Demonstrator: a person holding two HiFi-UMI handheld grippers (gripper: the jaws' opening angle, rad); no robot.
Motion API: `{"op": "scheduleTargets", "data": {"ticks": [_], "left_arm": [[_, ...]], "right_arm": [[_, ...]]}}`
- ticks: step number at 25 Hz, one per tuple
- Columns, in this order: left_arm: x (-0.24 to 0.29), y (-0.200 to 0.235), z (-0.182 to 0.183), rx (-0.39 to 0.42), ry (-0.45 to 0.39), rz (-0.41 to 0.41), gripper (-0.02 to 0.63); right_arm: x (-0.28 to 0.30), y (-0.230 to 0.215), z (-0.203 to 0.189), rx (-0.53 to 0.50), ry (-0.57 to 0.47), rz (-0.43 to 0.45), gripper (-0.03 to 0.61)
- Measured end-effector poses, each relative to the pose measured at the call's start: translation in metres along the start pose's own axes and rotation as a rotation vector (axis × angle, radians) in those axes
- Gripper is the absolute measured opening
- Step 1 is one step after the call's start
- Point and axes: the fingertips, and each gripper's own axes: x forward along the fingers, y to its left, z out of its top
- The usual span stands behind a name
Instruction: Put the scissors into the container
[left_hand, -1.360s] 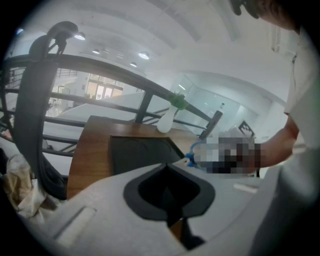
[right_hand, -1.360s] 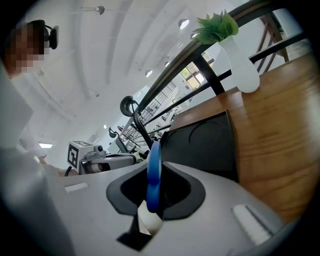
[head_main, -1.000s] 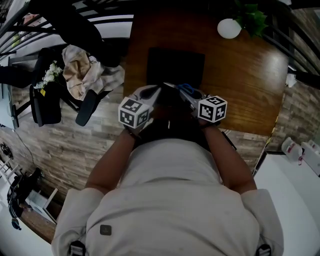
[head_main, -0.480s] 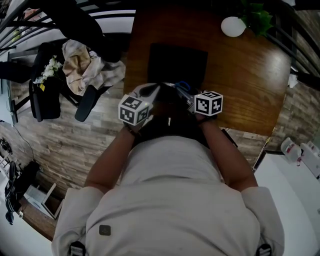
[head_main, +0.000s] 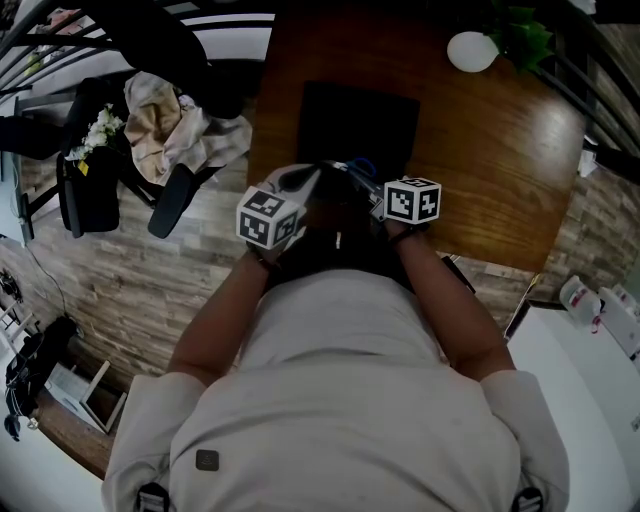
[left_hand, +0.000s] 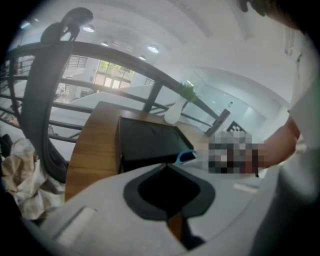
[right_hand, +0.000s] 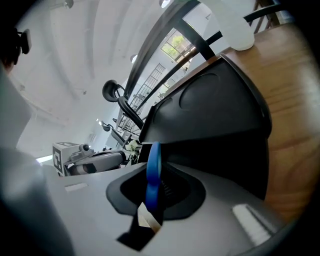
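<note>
A black container (head_main: 360, 112) stands on the wooden table (head_main: 500, 150); it also shows in the left gripper view (left_hand: 147, 140) and fills the right gripper view (right_hand: 215, 115). My right gripper (head_main: 365, 185) sits just in front of its near edge, shut on the scissors. Their blue handle (right_hand: 153, 175) stands on edge between the jaws (right_hand: 152, 195), and the blades are hidden. The handle peeps out in the head view (head_main: 362, 167) and in the left gripper view (left_hand: 186, 156). My left gripper (head_main: 316, 178) is close beside the right one, jaws together (left_hand: 167, 167) with nothing in them.
A white vase (head_main: 472, 50) with a green plant stands at the table's far right. Left of the table, off its edge, a chair (head_main: 175, 200) carries crumpled cloth (head_main: 160, 130). Dark railings run behind the table. The person's body fills the lower head view.
The right gripper with the scissors has shifted a little left, toward the container and the left gripper, and has rolled slightly. The left gripper has kept still.
</note>
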Motion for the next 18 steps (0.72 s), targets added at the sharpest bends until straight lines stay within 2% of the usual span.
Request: {"op": "scheduleTargets", "data": {"ticks": [18], "left_arm": [[-0.0001,-0.0032,-0.0041,-0.02,-0.01,-0.012,0.003]], "right_arm": [[0.0062,-0.0041,-0.0036,0.0,0.025,-0.027,0.06]]}}
